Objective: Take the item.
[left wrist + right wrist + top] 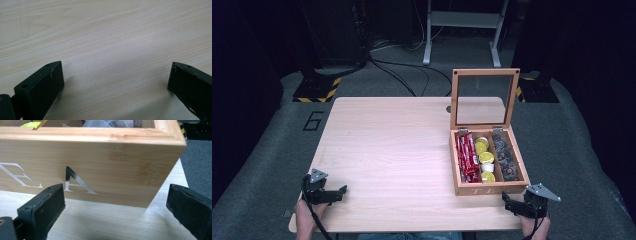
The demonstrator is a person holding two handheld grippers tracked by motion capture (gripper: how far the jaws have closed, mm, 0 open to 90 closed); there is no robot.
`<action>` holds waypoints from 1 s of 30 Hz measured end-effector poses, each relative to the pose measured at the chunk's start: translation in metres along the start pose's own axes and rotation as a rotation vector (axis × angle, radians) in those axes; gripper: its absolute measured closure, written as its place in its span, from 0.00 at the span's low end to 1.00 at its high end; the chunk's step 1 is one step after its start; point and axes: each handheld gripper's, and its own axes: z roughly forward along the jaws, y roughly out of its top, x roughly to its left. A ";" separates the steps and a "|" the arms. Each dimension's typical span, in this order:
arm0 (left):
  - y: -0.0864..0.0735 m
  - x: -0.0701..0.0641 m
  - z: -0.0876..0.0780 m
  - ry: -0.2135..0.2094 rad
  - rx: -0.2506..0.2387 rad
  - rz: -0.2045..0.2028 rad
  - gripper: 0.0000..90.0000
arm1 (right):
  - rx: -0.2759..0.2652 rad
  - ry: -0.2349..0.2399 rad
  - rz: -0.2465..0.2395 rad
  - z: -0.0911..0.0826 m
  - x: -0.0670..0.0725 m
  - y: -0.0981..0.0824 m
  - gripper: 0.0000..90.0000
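Observation:
A wooden tea box (487, 189) stands at the table's right with its glass lid (484, 99) raised upright. Inside lie red packets (467, 156), yellow-topped cups (485, 158) and dark pieces (506, 159) in three compartments. My right gripper (518, 205) rests open at the front right corner of the table, just in front of the box. In the right gripper view the box front (100, 160) with silver letters stands close beyond the jaws. My left gripper (331, 194) lies open at the front left of the table (387, 145), with bare wood (112, 50) between its jaws.
Beyond the table lie grey floor mats, black cables (402, 70), a white metal stand (462, 30) and yellow-black striped bases (317, 90). The table's wide middle and left side is plain wood.

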 end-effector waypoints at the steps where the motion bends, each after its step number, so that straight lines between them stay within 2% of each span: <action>1: 0.000 0.000 0.000 -0.001 0.005 0.002 0.00 | -0.009 0.001 0.006 0.000 0.000 0.000 0.02; 20: 0.002 0.000 0.000 -0.013 0.018 0.010 0.00 | 0.004 -0.011 0.001 0.000 0.001 0.001 0.01; 26: 0.002 0.000 0.000 -0.012 0.017 0.010 0.00 | 0.035 -0.006 -0.012 0.000 0.002 0.003 0.00; 30: 0.002 0.000 0.000 -0.011 0.014 0.008 0.00 | 0.038 -0.007 -0.011 -0.001 0.003 0.004 0.00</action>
